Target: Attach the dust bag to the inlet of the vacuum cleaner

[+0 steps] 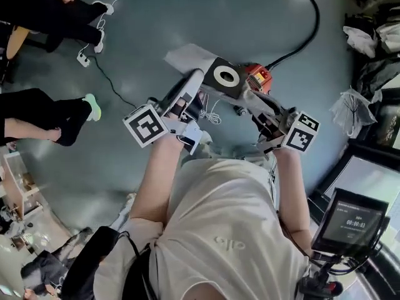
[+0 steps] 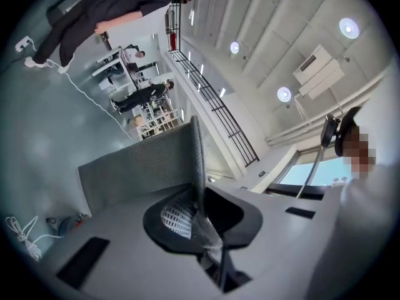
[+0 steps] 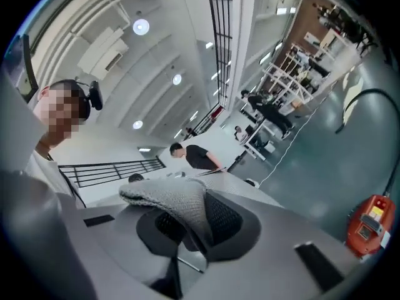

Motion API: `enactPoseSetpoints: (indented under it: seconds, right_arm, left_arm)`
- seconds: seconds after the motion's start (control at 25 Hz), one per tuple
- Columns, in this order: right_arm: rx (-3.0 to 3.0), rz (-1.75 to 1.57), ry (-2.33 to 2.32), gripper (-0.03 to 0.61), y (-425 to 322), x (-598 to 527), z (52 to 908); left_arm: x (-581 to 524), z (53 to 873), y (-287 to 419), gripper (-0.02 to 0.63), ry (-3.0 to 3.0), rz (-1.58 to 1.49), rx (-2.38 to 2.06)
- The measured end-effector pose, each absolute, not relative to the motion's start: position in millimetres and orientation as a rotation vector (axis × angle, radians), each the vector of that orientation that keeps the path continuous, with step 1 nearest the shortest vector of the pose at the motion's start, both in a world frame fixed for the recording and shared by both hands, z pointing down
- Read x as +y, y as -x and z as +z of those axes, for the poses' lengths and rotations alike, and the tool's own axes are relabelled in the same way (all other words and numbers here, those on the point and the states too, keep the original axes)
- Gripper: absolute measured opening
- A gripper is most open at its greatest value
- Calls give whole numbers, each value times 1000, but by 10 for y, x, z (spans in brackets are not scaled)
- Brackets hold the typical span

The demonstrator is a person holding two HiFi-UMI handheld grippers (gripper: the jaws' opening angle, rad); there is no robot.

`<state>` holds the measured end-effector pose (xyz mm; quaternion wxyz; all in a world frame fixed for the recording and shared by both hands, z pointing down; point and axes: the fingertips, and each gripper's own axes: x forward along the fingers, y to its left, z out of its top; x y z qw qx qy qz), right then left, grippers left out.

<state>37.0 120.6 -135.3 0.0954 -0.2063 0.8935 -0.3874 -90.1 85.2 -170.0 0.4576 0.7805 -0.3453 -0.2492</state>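
Left tool [image 2: 204, 225]: jaws closed on an upright edge of the grey fabric dust bag [image 2: 142, 166], with the sheet rising from the pads toward 12 o'clock. Right tool [image 3: 187, 233]: jaws closed on a folded hump of the same bag, which drapes over the pads toward 10 o'clock. Head view: both tools reach from the person's forearms toward 12 o'clock, the left marker cube [image 1: 145, 125] lying at 9 o'clock of the right marker cube [image 1: 302, 132]. The bag is held between the two tools. Its black square collar with a white ring [image 1: 225, 75] faces up, and a grey flap projects toward 10 o'clock. The red vacuum cleaner body [image 1: 258, 77] lies just beside the collar at its 3 o'clock, on the blue-grey floor [image 1: 187, 11]; whether the two touch cannot be told. A black hose [image 1: 309, 33] curves away from the cleaner toward 1 o'clock. Bystanders' legs in black trousers [image 1: 37, 108] occupy the floor at 9 o'clock.
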Motion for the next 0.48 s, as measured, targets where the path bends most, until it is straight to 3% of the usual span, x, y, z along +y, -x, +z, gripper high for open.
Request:
enactPoseSetpoints:
  seconds: [0.48]
  right_arm:
    - [3005, -1316, -424, 36, -352, 557, -508]
  left_arm:
    - [479, -1078, 1166, 32, -1587, -752, -1405]
